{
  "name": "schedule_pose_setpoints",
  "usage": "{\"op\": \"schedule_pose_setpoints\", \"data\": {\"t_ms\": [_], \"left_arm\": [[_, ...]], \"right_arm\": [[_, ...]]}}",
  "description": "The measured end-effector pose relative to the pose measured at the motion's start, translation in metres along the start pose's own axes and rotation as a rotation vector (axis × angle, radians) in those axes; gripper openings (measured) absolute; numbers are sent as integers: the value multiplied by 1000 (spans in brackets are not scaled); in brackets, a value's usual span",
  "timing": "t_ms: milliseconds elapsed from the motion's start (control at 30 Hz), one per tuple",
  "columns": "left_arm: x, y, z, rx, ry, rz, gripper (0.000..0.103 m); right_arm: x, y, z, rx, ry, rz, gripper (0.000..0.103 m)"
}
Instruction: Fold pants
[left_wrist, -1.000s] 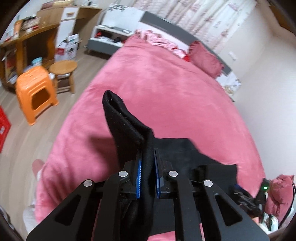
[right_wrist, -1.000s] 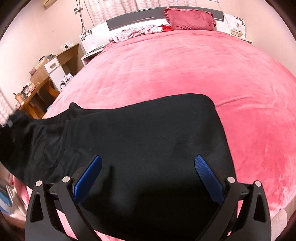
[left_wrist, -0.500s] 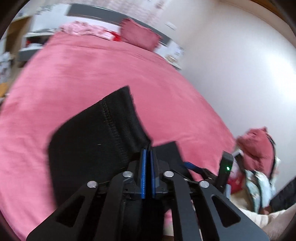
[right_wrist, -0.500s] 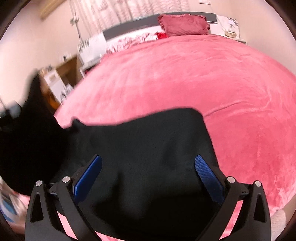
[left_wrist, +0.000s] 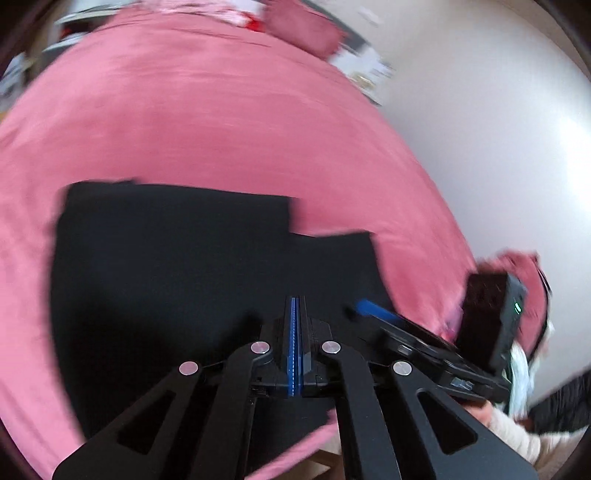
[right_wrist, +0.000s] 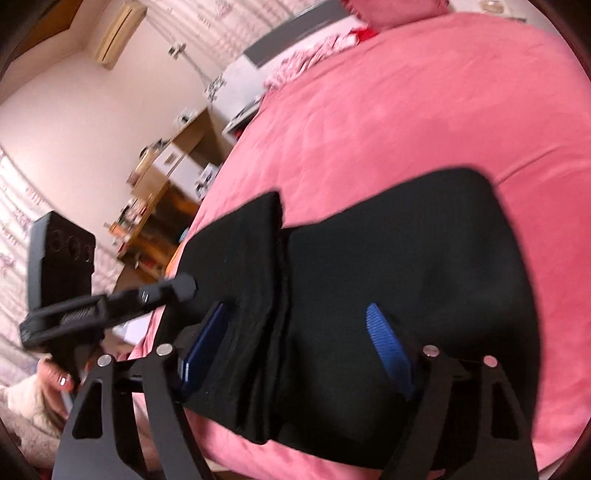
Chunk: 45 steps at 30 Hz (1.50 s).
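While the black pants (left_wrist: 177, 266) lie spread on the pink bed (left_wrist: 207, 122) near its front edge, the left gripper (left_wrist: 294, 314) sits low over the cloth with its blue fingers (left_wrist: 294, 350) pressed together. Whether a thin layer of fabric is pinched between them cannot be told: the tips merge with the dark cloth and the view is blurred by motion.

From the right wrist view, one part of the pants (right_wrist: 406, 266) is laid over another, with a folded edge (right_wrist: 280, 280) running from the far side toward the front. The right gripper (right_wrist: 295, 343) hovers just above this edge with its fingers (right_wrist: 388, 343) spread wide, holding nothing. The left gripper (right_wrist: 177, 288) reaches in from the side, its tip touching or just over the folded flap.

My judgement is that the step in hand is laying one half across the other, and the fold looks roughly placed but not squared. The flap's far corner sits short of the layer beneath, leaving a step along the far edge.

To do this well:
- Lower the flap flat before letting go, so it does not spring back or bunch.
- Line the far corner with the layer beneath, drawing the cloth sideways, not lifting it.
- Use the wide right fingers to press along the crease toward the front, smoothing trapped air out.
- Keep the cloth away from the bed's front edge, where it could slide off.
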<state>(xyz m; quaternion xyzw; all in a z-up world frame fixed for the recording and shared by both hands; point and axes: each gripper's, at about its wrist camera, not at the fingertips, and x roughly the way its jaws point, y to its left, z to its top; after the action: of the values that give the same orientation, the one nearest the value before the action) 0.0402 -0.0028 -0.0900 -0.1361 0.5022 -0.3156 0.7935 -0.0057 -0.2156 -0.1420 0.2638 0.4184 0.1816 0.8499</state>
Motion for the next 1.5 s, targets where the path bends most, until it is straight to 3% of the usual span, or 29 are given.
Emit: {"op": "schedule_pose_setpoints", "data": {"t_ms": [33,67,100,200,333,500,633,700,800,900,1000,1100,1233,1500], "left_arm": [[-6,14,0,-30,-13,56,16],[-11,24,-2,-52,-24,92,47],[-16,34,-4,-77,-46,111,68],[-41,58,-12,-154,-154,171,80],[-48,69,-16,-133,-179,296,82],[-50,93,-25,-111,-183,399,85],[-56,121,-42,-154,-187,373,86],[-65,129,-51,-173,-231,366,86],[-74,136,-58,-215,-280,411,86],[-65,146,-60,-272,-238,377,86],[-57,136,-58,-257,-233,361,86],[-52,117,-52,-188,-229,350,86],[-47,79,-41,-76,-223,268,86],[-5,-8,-22,207,-140,160,86]], "right_arm": [[6,4,-1,-14,23,-5,78],[10,7,-2,-26,41,-9,78],[14,9,-2,-37,55,-9,77],[26,14,1,-55,89,-1,77],[38,16,1,-39,122,12,75],[52,19,3,-8,161,31,68],[62,17,5,87,174,71,64],[70,18,6,158,205,144,37],[79,20,3,177,228,144,27],[72,22,6,161,207,157,16],[48,26,15,146,146,197,13],[12,31,29,111,71,236,12],[-38,28,44,96,4,273,12],[-112,-19,49,106,-82,147,10]]}}
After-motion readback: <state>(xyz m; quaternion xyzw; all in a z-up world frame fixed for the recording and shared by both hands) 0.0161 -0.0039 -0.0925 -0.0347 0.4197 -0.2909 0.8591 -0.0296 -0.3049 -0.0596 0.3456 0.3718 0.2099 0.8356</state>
